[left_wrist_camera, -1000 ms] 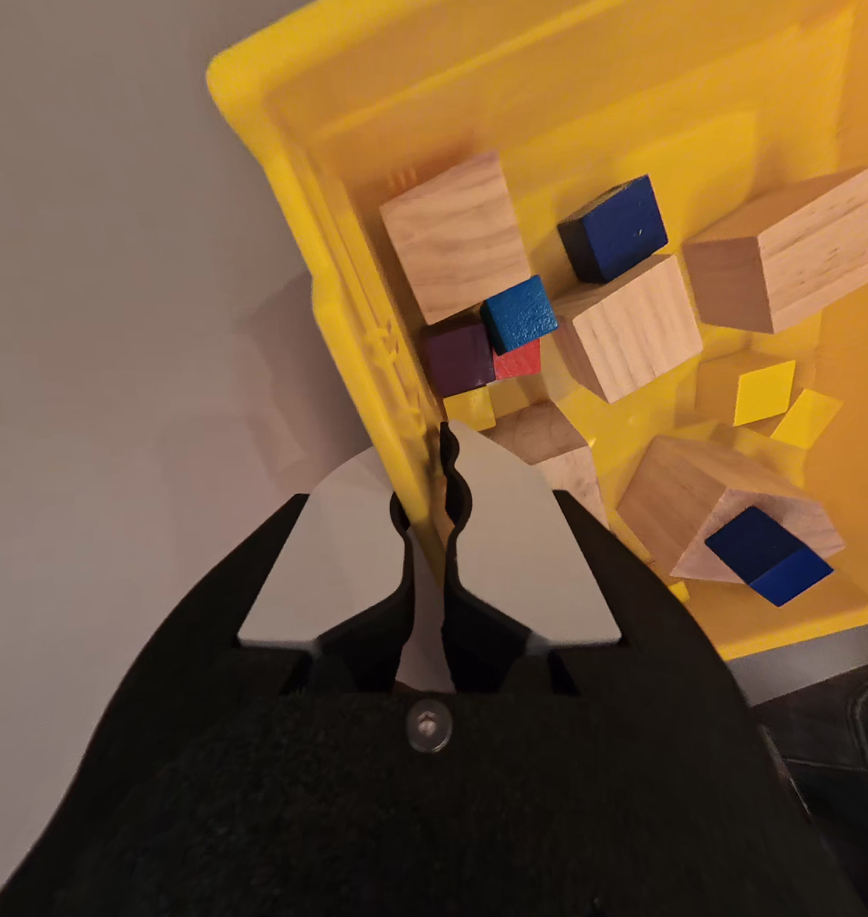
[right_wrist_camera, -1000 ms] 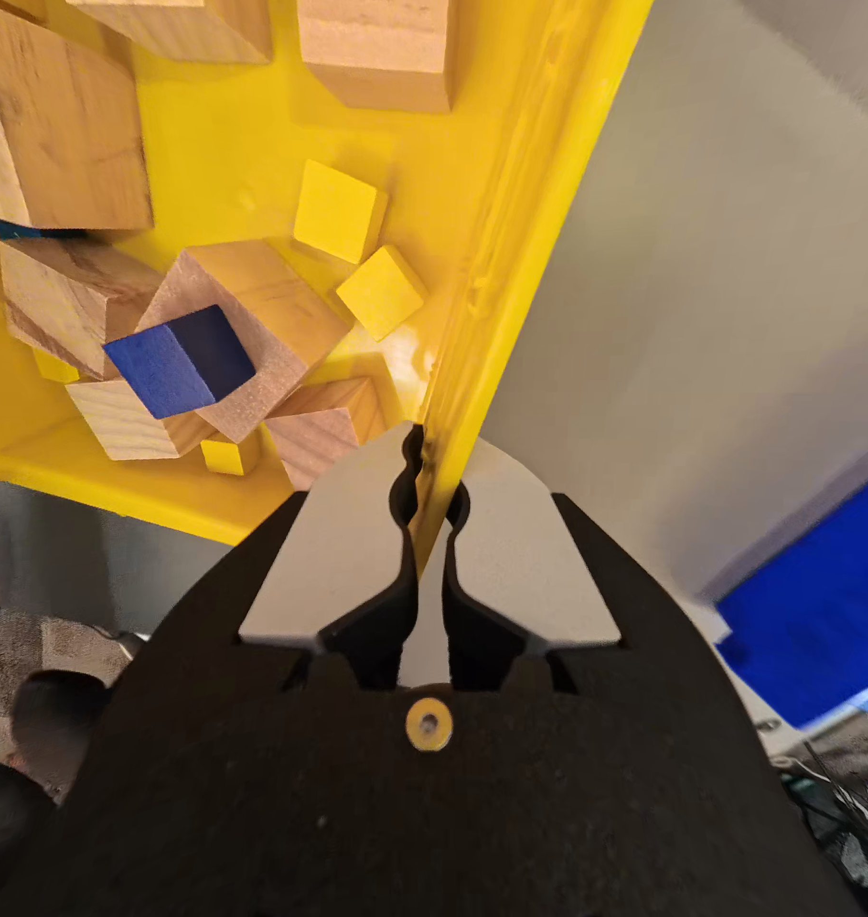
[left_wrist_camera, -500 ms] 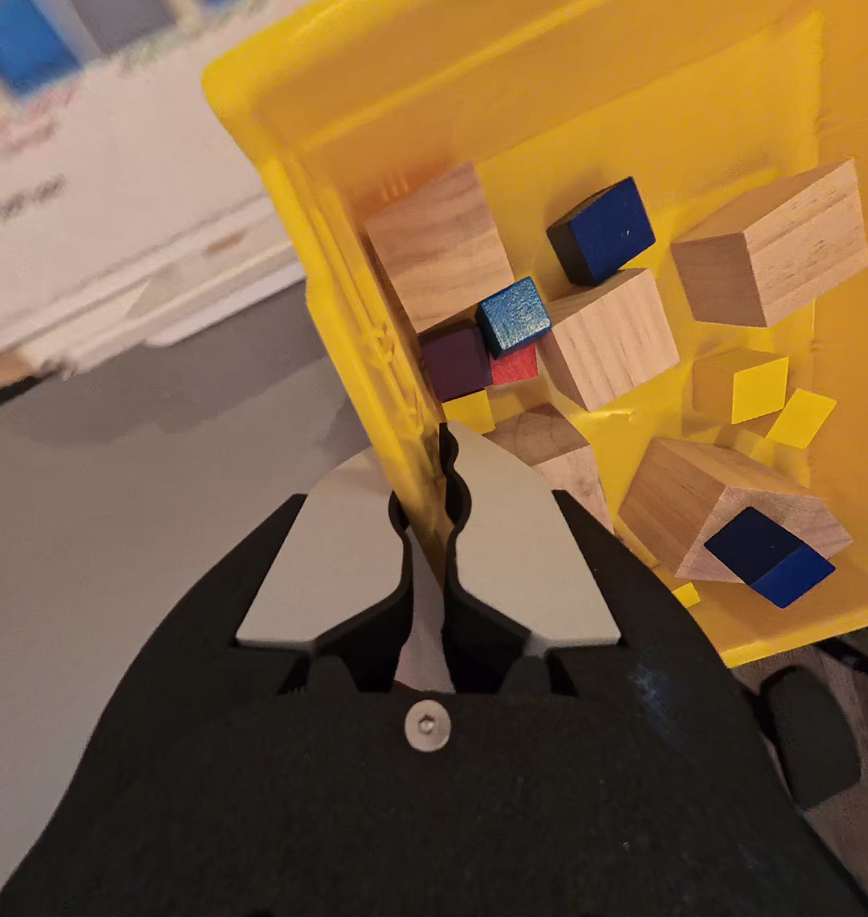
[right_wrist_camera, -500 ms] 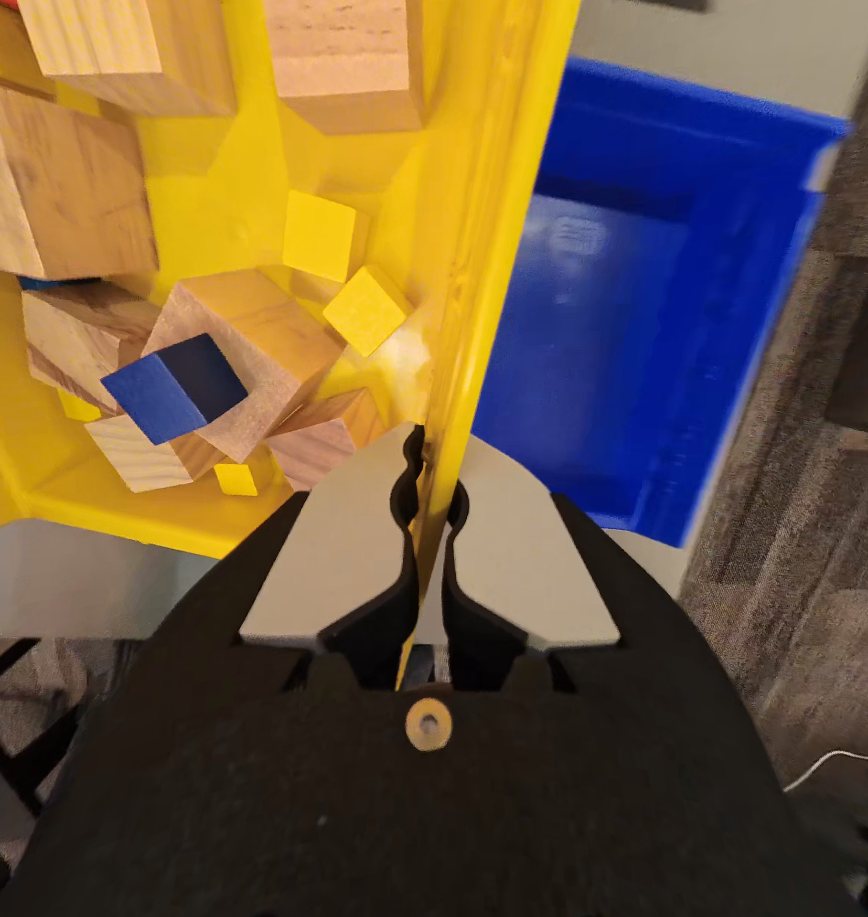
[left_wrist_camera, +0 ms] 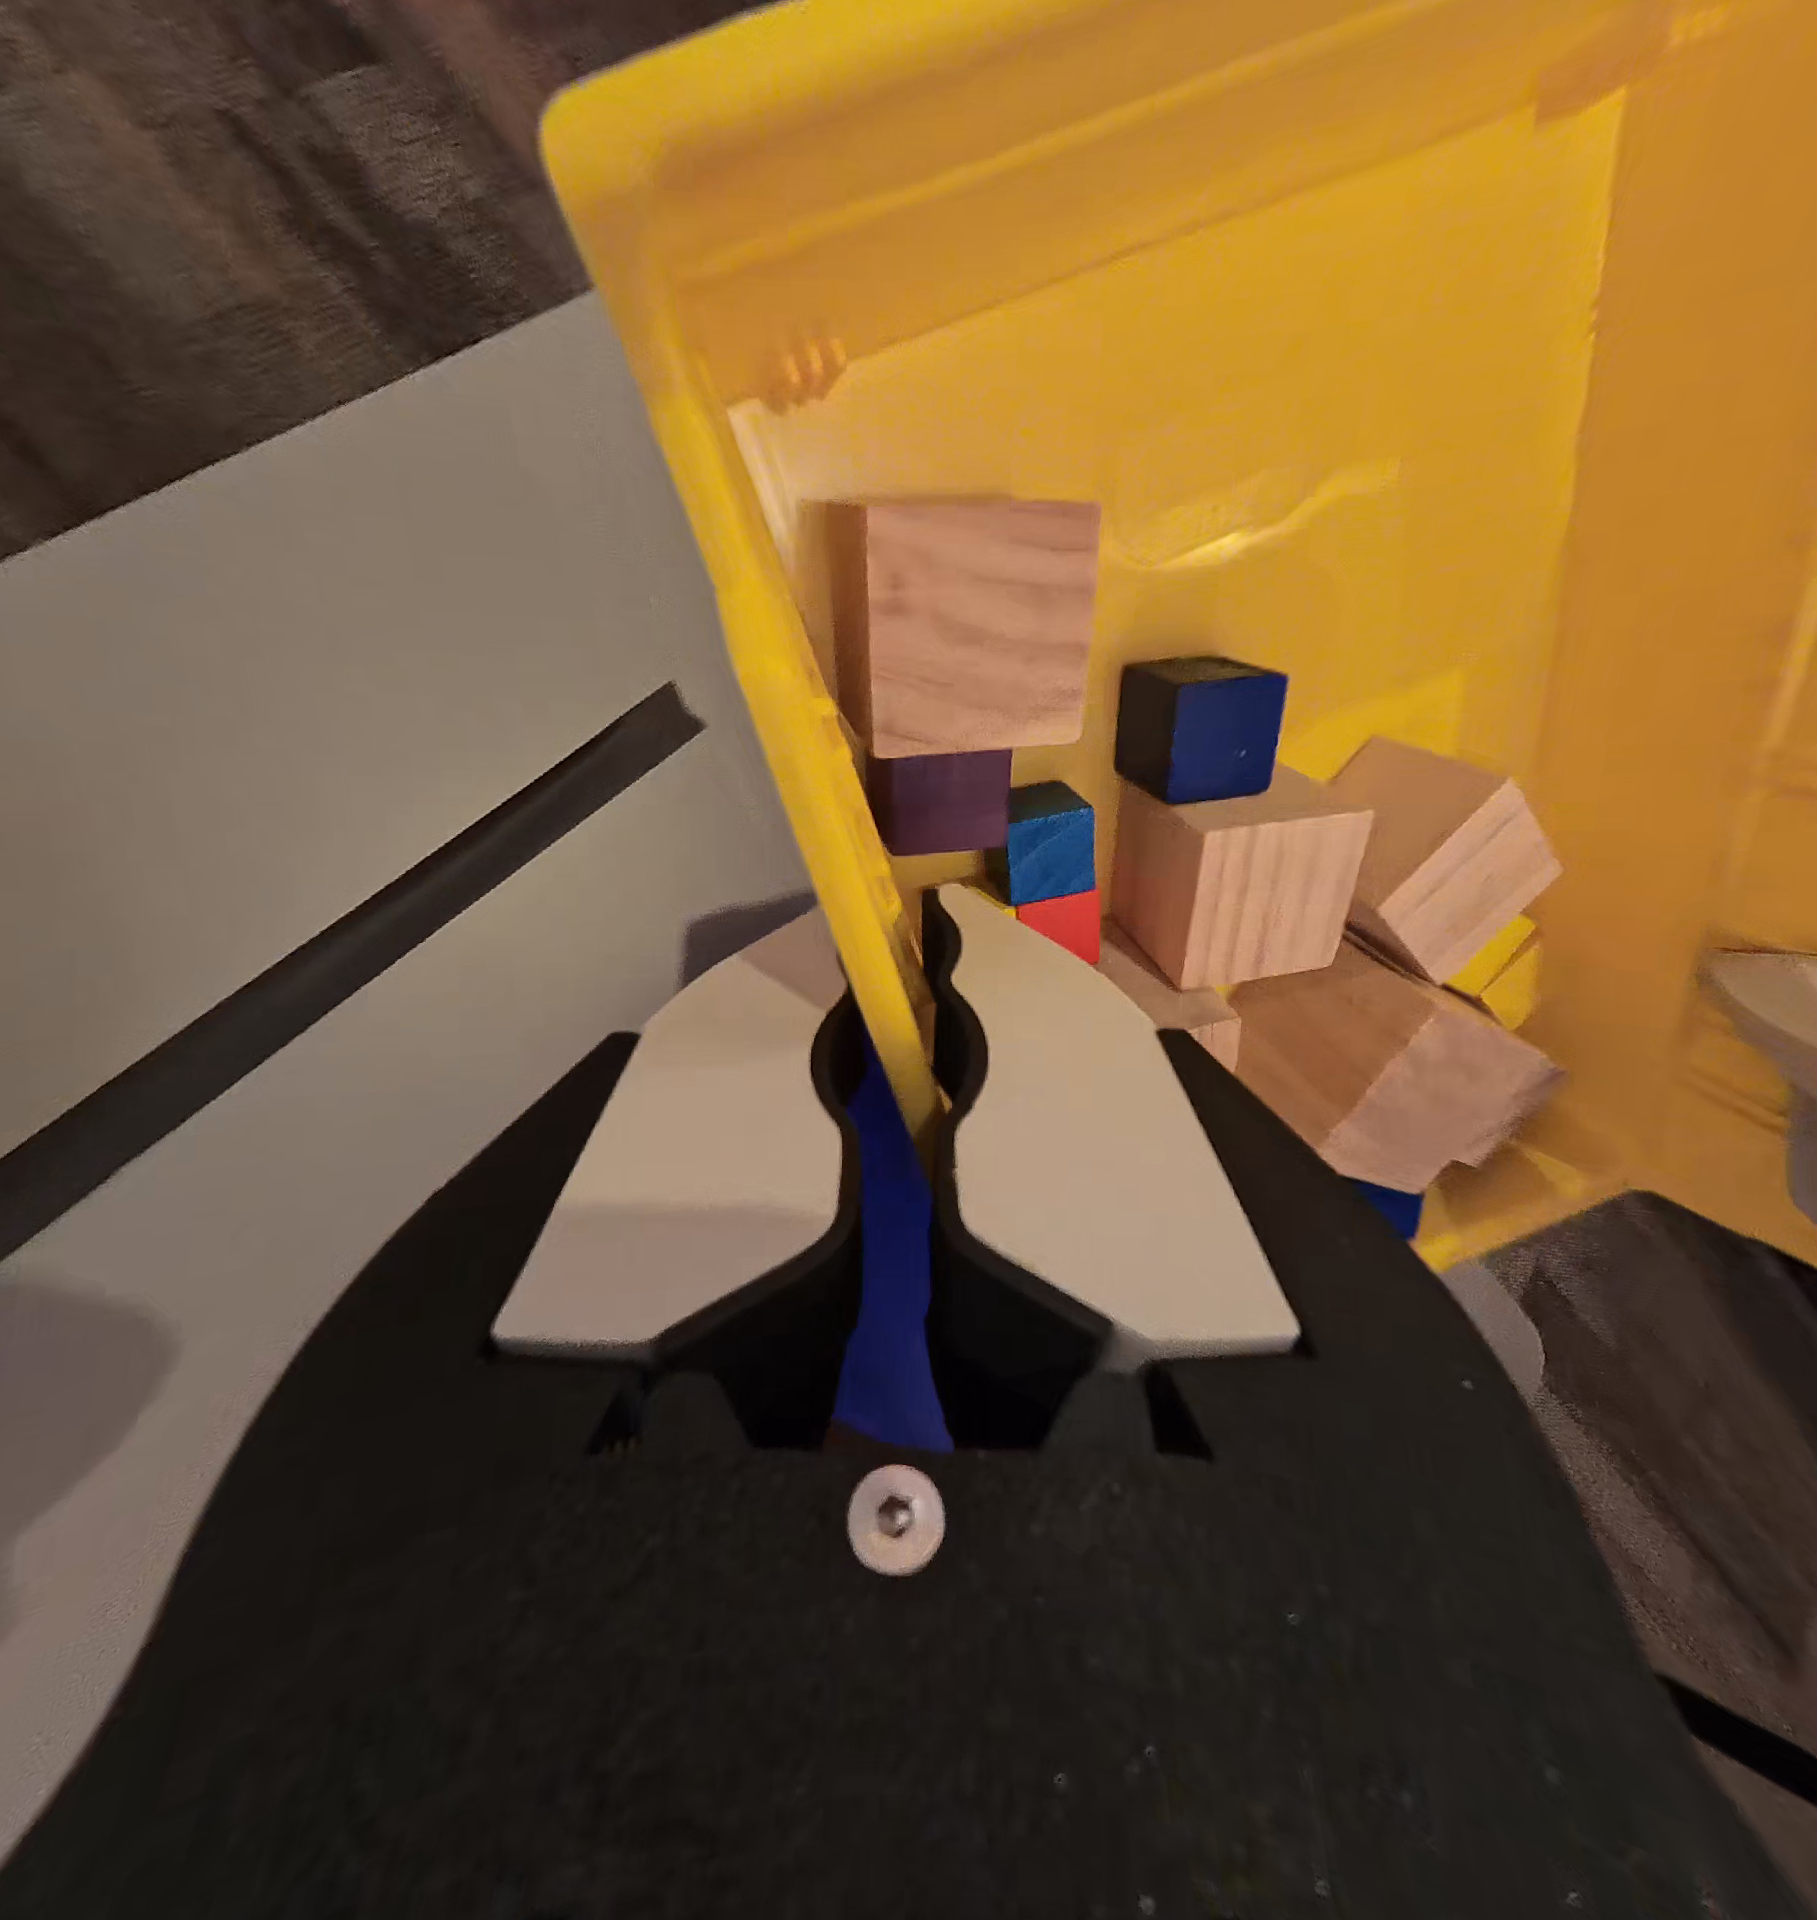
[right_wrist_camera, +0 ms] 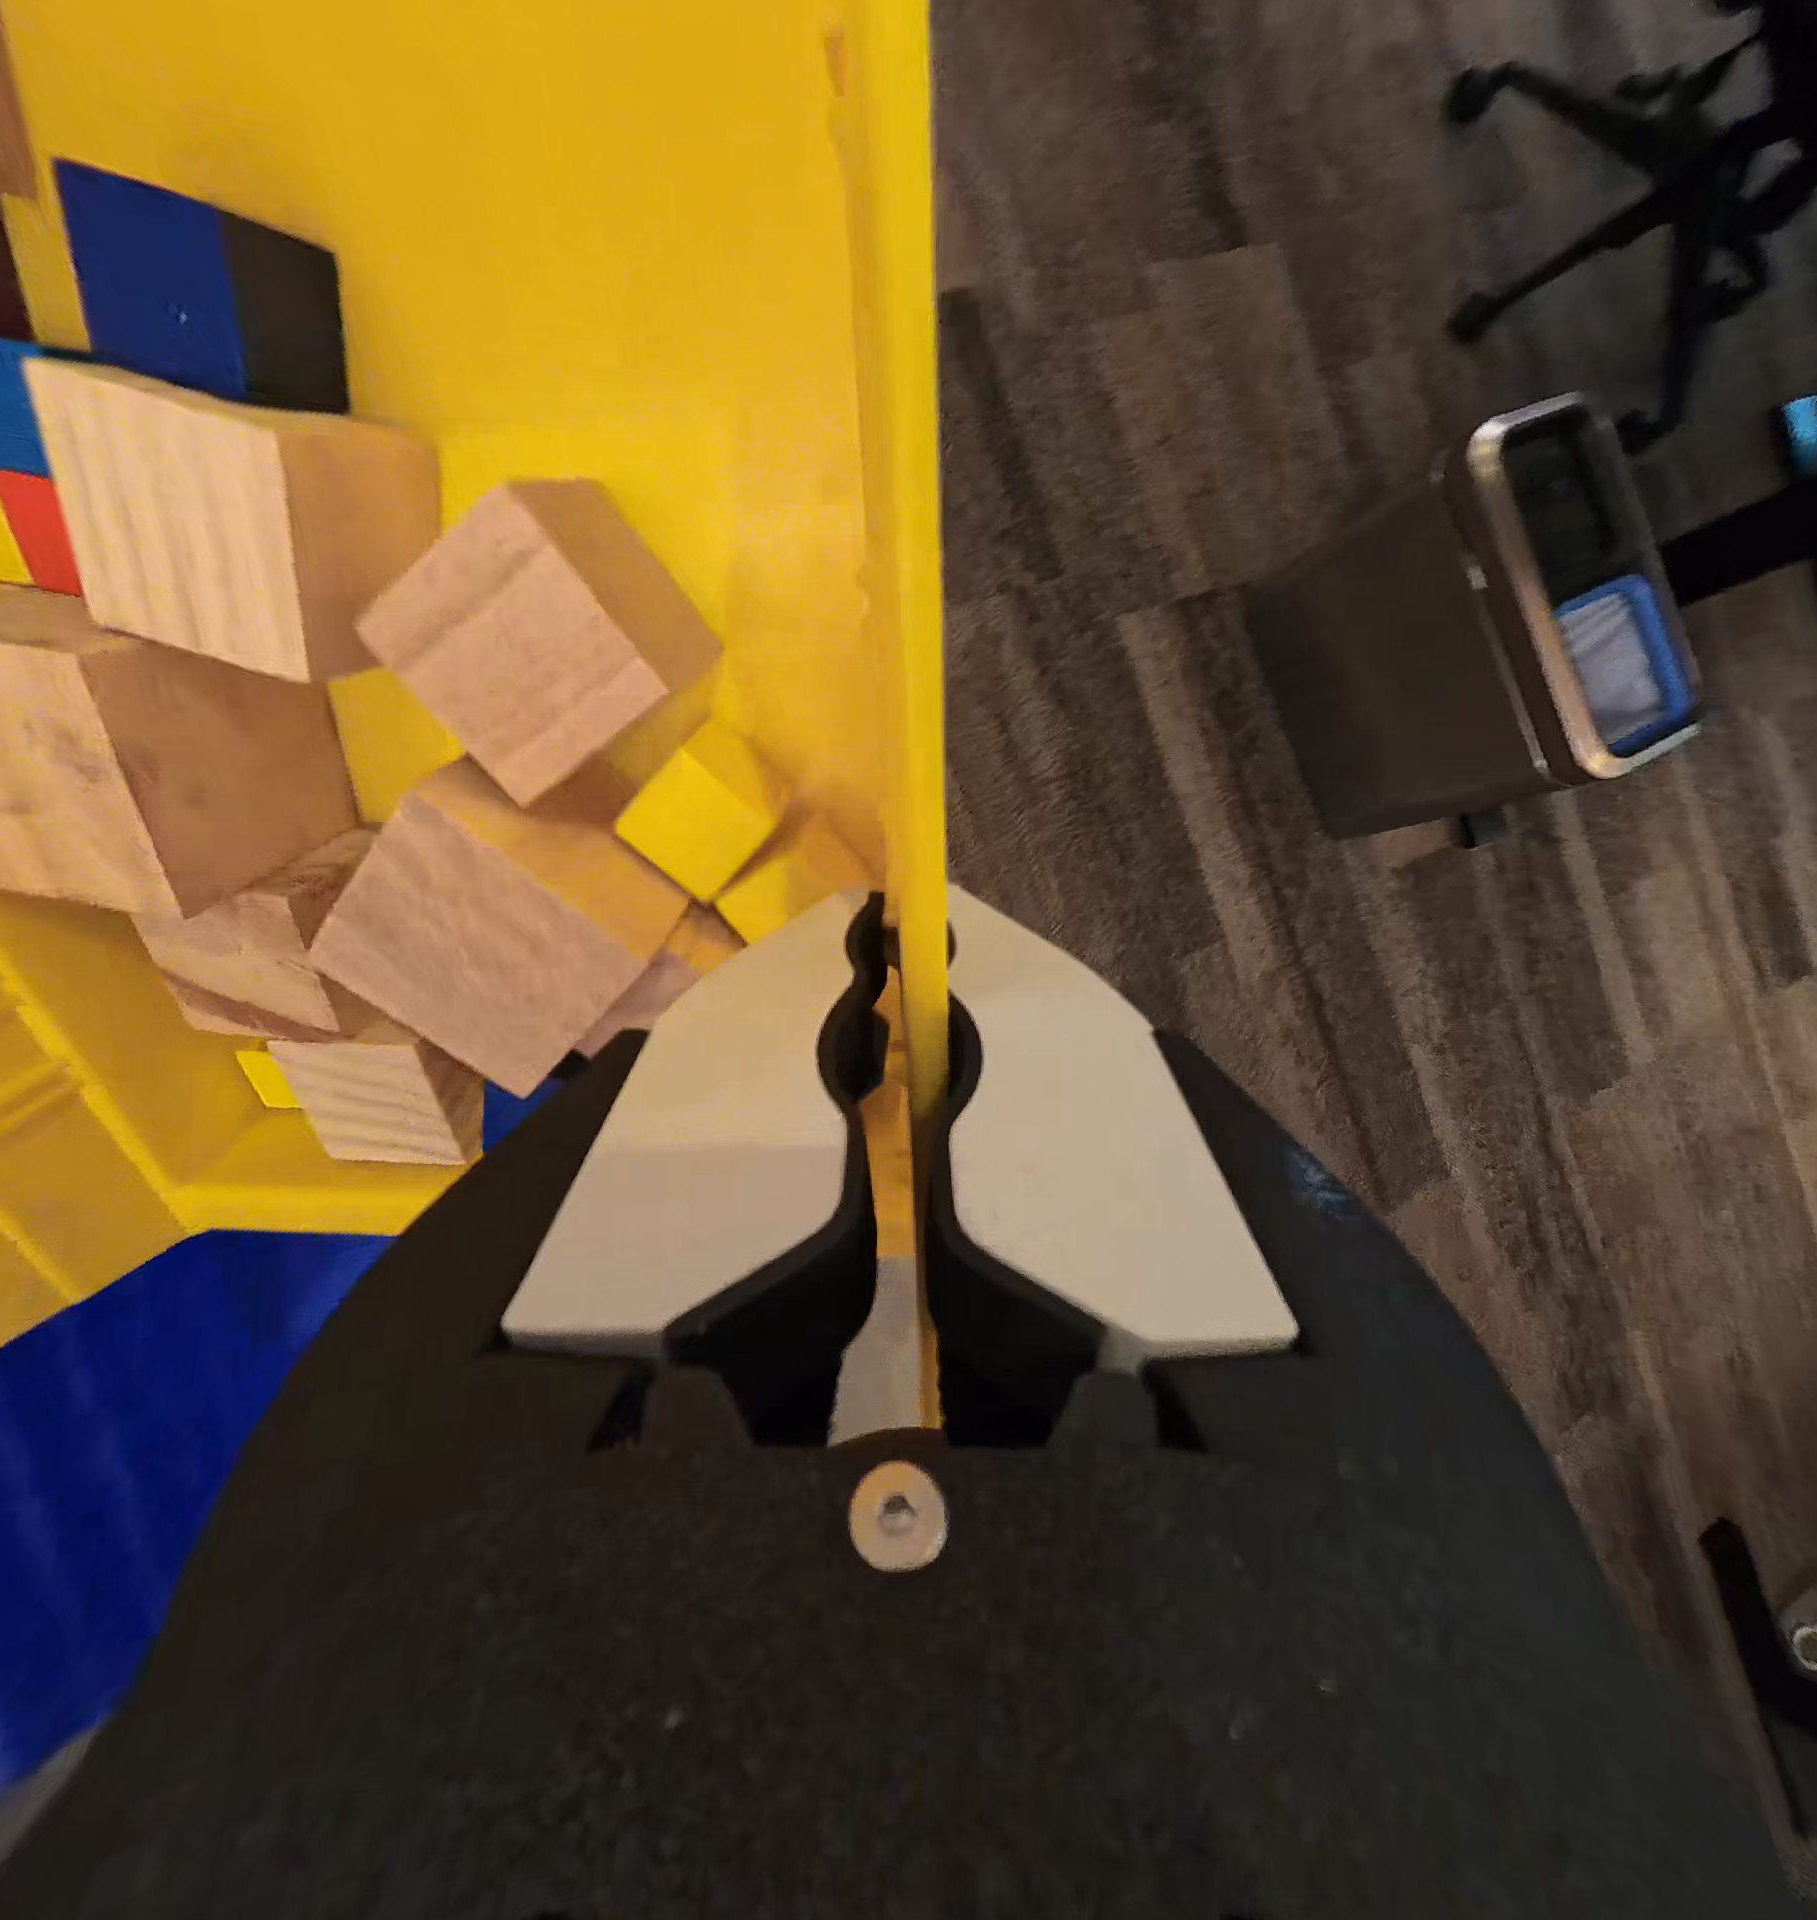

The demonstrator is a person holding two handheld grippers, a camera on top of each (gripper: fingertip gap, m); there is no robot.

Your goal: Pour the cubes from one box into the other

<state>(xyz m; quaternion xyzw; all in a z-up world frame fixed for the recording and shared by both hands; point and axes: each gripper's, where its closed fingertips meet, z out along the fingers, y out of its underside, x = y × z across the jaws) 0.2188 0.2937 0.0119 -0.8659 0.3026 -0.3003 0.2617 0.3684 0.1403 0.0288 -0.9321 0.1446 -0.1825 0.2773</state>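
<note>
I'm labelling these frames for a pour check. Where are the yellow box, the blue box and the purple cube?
yellow box (left_wrist_camera: 1195,343), left wrist view, on its inner wall.
blue box (right_wrist_camera: 156,1382), right wrist view, on its blue inside below the yellow box.
purple cube (left_wrist_camera: 940,816), left wrist view, on its front face.

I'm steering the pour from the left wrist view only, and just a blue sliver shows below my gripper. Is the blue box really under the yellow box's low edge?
Observer: Yes. The right wrist view shows the blue box just beyond the yellow box's lower rim.
Operator: Is the other side held?
Observer: The right gripper is shut on the yellow box's side wall.
Operator: Any cubes out yet?
Observer: None shows on the visible blue surface; the wooden cubes are piled at the lower rim.
</note>
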